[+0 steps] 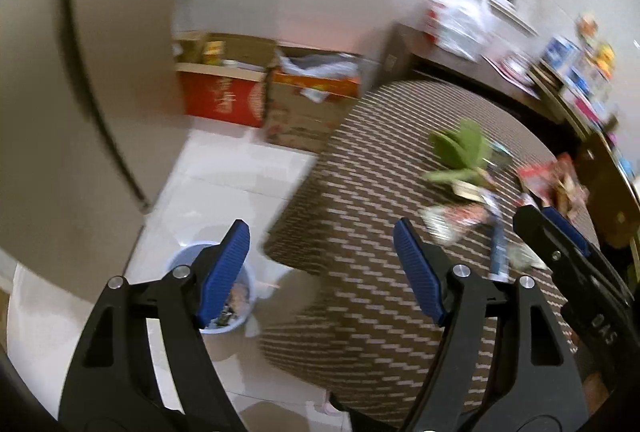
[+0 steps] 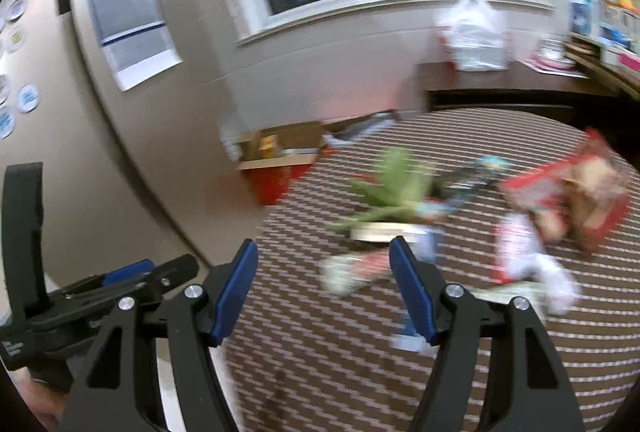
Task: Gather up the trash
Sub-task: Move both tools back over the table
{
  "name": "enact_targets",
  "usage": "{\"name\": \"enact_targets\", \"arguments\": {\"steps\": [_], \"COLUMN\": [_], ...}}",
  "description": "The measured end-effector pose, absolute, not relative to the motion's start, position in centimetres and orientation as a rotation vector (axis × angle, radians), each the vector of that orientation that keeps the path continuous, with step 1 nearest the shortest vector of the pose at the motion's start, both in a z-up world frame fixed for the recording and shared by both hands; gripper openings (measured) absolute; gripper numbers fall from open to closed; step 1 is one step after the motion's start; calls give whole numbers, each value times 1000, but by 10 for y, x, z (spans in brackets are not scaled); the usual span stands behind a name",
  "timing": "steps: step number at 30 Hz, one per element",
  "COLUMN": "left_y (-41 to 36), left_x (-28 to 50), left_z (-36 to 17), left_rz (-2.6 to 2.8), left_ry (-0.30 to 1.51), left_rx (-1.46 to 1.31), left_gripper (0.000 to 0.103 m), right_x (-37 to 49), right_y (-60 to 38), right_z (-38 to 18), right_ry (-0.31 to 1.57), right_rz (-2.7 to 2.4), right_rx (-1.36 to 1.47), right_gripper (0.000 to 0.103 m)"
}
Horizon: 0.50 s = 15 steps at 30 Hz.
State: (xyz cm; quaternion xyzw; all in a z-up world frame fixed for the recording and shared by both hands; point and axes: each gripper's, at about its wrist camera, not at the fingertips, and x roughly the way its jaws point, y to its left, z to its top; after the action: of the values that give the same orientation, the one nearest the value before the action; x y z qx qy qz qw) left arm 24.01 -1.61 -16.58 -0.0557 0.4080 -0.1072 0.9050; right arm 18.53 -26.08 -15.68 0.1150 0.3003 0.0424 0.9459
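Note:
My left gripper [image 1: 320,246] is open and holds nothing; it hangs over the table's left edge. Below its left finger a pale blue bin [image 1: 240,292] with trash inside stands on the white floor. Blurred on the brown patterned tablecloth [image 1: 360,191] lie a crumpled wrapper [image 1: 452,222], a blue strip [image 1: 498,252] and a torn red bag [image 1: 548,177]. My right gripper [image 2: 322,258] is also open with nothing in it, just short of the same wrapper [image 2: 352,270]. A white and red wrapper [image 2: 524,256] and the red bag [image 2: 576,191] lie further right. The right gripper [image 1: 540,224] shows at the left view's right edge.
A green potted plant [image 2: 396,187] stands mid-table among the trash. Cardboard boxes [image 1: 248,83] sit on the floor by the wall. A dark sideboard [image 2: 520,79] carries a white plastic bag [image 2: 476,31]. A grey fridge door [image 1: 60,111] fills the left.

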Motion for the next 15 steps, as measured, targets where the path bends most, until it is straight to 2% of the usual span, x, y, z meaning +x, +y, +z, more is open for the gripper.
{"name": "enact_targets", "arguments": {"steps": [10, 15], "left_y": [-140, -172], "left_x": [232, 236], "left_z": [-180, -189], "left_rz": [-395, -409], "left_ry": [898, 924], "left_rx": [1, 44], "left_gripper": [74, 71], "right_x": [157, 168], "right_y": [-369, -385], "right_z": [-189, -205], "right_ry": [702, 769], "right_rz": [-79, -51], "right_rx": [248, 261], "right_gripper": [67, 56]}}
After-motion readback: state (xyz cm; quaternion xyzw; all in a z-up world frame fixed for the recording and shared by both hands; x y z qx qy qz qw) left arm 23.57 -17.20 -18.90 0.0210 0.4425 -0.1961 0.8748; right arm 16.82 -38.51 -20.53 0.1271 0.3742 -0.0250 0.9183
